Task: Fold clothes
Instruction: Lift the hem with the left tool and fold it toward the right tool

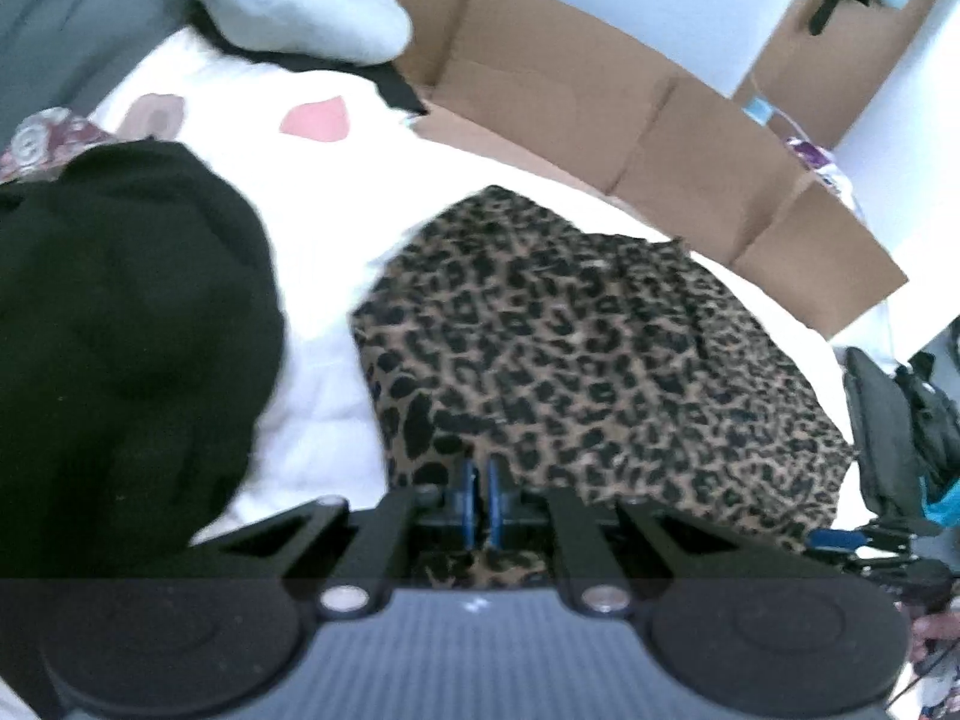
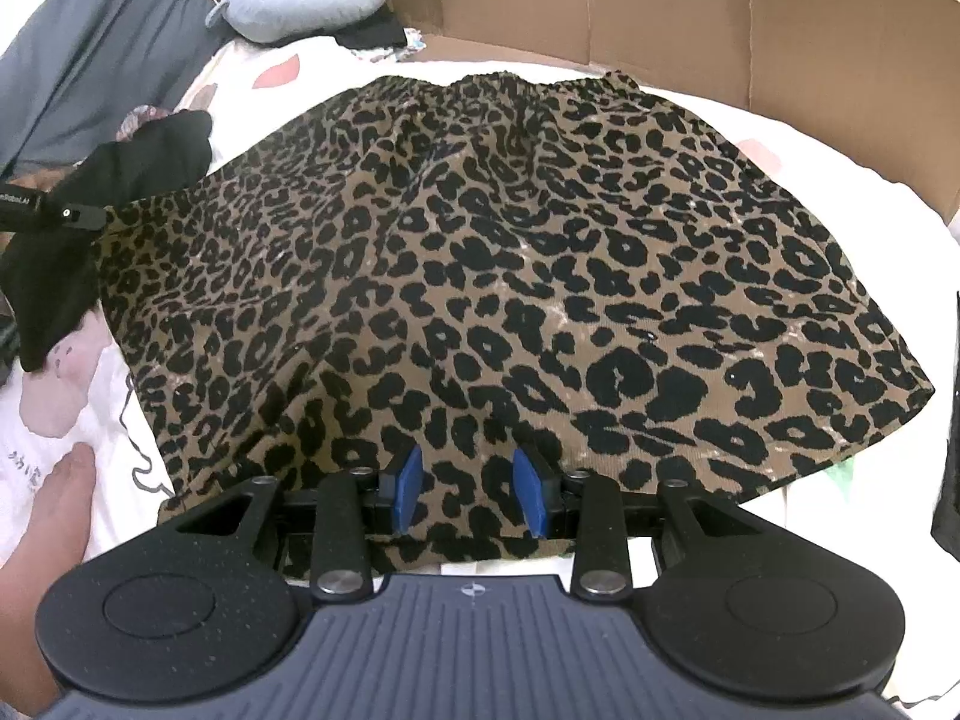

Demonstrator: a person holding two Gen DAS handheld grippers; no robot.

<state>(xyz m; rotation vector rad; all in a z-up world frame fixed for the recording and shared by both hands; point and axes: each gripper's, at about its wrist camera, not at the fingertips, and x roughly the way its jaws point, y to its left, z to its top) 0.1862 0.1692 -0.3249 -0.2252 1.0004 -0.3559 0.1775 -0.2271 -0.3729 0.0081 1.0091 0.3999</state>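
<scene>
White bedding printed with pink shapes (image 2: 78, 420) covers the bed where a brown-and-black leopard-print corduroy skirt (image 2: 510, 252) lies spread flat, its gathered waistband at the far side and its hem at the near side, with a folded brown cardboard sheet (image 2: 660, 12) standing behind it. The right gripper (image 2: 469, 495) sits over the near hem, its blue-padded jaws parted with cloth showing between them, not yet pinched. The left gripper (image 1: 479, 501) is at the skirt's left corner, its jaws drawn nearly together; whether fabric is caught between them cannot be told from either view. A heap of black cloth (image 1: 120, 312) lies just beside the skirt's left edge, and a grey neck pillow (image 2: 306, 0) rests at the far left.

The skirt is laid out, unfolded as it lies. Risks from here, as a judgement: if one gripper holds and the other slips, the hem would lift unevenly and the fold would skew; thick corduroy may bunch at the waistband; the black cloth could be dragged along.
</scene>
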